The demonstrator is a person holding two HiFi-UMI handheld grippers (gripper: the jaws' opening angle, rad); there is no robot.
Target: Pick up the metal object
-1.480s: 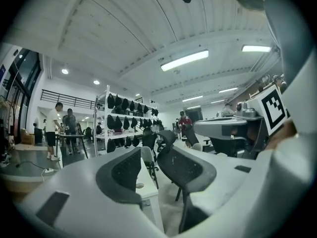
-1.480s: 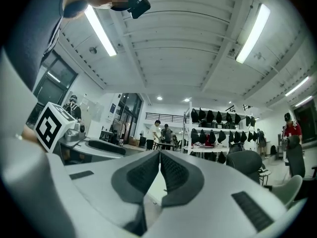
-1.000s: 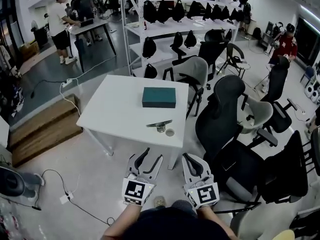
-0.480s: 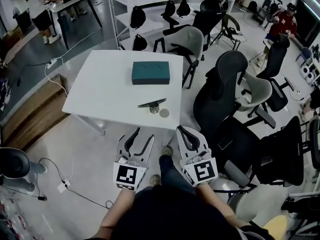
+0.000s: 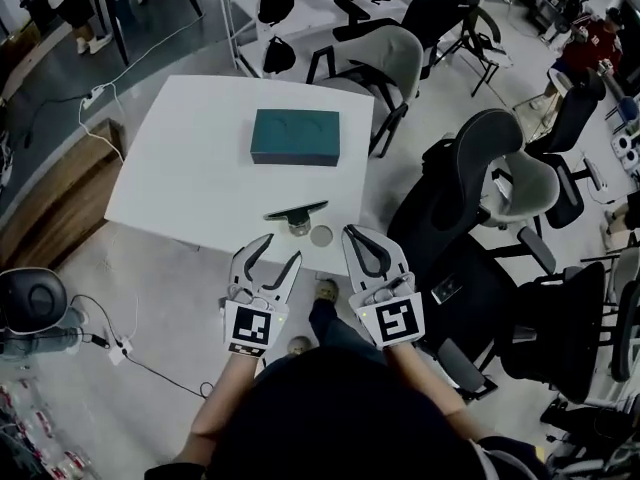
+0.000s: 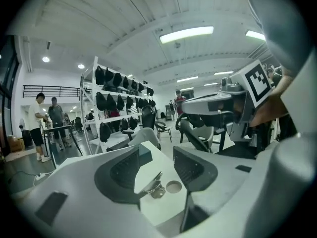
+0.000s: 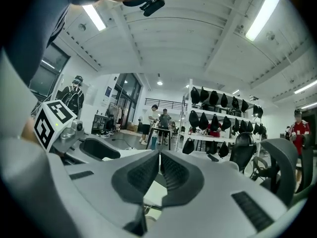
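At the far left a wooden step sits on the floor beside the white surface. The left claw hovers just off the near edge of that surface. Its 2 jaws are spread wide and opening further, and nothing sits between the pads. The left gripper view looks straight through that gap at the tabletop beyond.

Further in, near the middle of the surface, lies a teal box, well apart from both claws. Closer to the near edge is the metal object, a slim dark bar that seems to rest across a small shiny round part. It lies flat on the surface, untouched, just ahead of the left claw and a little to its right. A pale round disc lies just beside it on the right.

The right claw is held level with the left one, also short of the edge. Its jaws are pressed together with only a thin slit between them, pinching nothing. To the right stands a cluster of office chairs.

By my reading the task has barely begun. The approach is under way and the left claw looks readied for the grab. The reach over the edge, closing on the bar and the lift are all left to do
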